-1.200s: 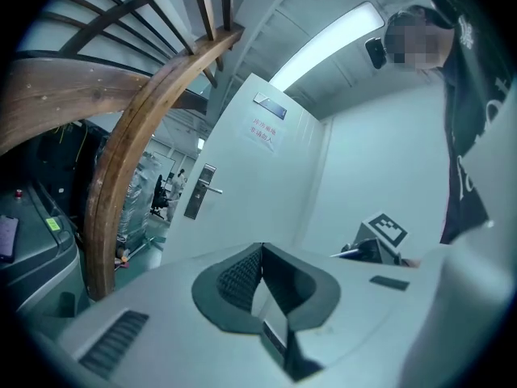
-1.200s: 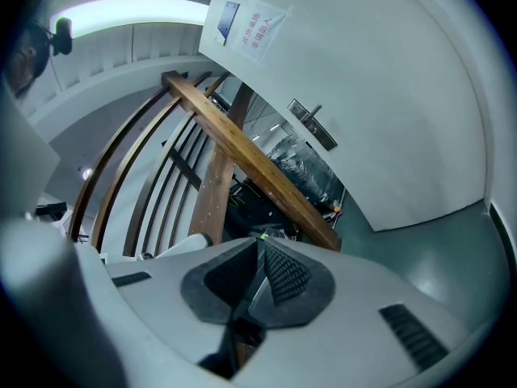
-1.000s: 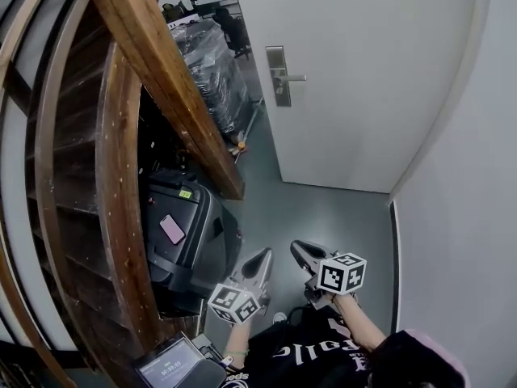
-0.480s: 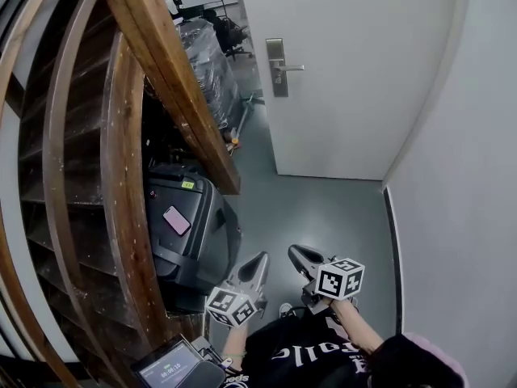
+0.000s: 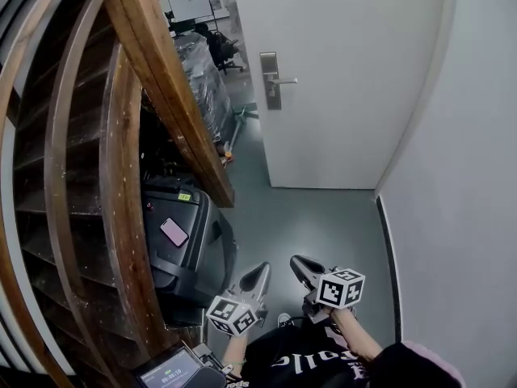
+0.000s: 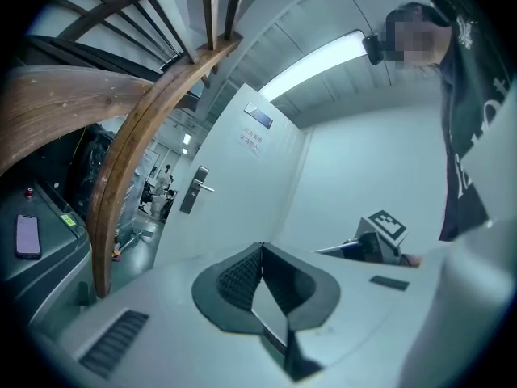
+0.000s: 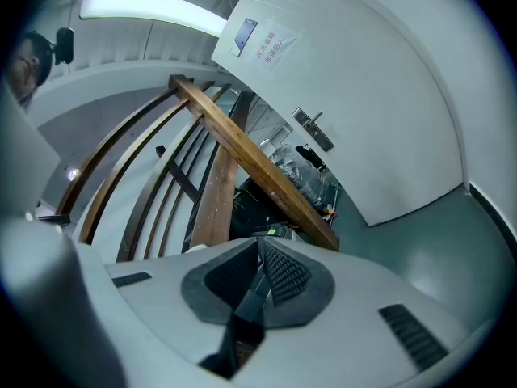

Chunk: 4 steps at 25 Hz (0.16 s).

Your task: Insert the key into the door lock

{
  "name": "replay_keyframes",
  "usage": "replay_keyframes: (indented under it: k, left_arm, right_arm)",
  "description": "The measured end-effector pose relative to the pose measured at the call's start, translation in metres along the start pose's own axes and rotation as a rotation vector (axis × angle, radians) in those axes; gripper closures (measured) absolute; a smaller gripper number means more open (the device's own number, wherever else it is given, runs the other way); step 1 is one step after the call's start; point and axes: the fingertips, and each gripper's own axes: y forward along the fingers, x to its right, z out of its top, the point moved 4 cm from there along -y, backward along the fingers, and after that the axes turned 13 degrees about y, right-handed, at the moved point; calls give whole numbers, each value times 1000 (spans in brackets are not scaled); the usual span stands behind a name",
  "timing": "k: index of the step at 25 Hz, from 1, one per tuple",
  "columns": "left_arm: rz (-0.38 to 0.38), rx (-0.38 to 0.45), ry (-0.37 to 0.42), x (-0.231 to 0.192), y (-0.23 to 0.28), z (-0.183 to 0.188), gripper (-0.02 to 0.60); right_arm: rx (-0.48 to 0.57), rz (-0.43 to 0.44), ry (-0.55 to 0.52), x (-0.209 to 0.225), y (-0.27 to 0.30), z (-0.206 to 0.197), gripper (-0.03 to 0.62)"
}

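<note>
The left claw [image 5: 260,270] and right claw [image 5: 298,263] sit at the bottom of the head view. They are well apart from the door lock [image 5: 269,81], at upper centre on the white door [image 5: 347,95]. The 2 claws are each pressed together, and I can make out no key in either. A key is probably small, stiff, light and slick: pinch its flat head, leaving the blade free.

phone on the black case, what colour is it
The phone is pink, clearest in the head view.
</note>
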Motion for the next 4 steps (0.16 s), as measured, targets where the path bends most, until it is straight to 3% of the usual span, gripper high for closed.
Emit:
replay_keyframes:
  k: [4]
  left_arm:
    - [3,-12,-9,3,-9,-4,577]
  right_arm:
    - [-11,-7,-5,-3,-3,-10,557]
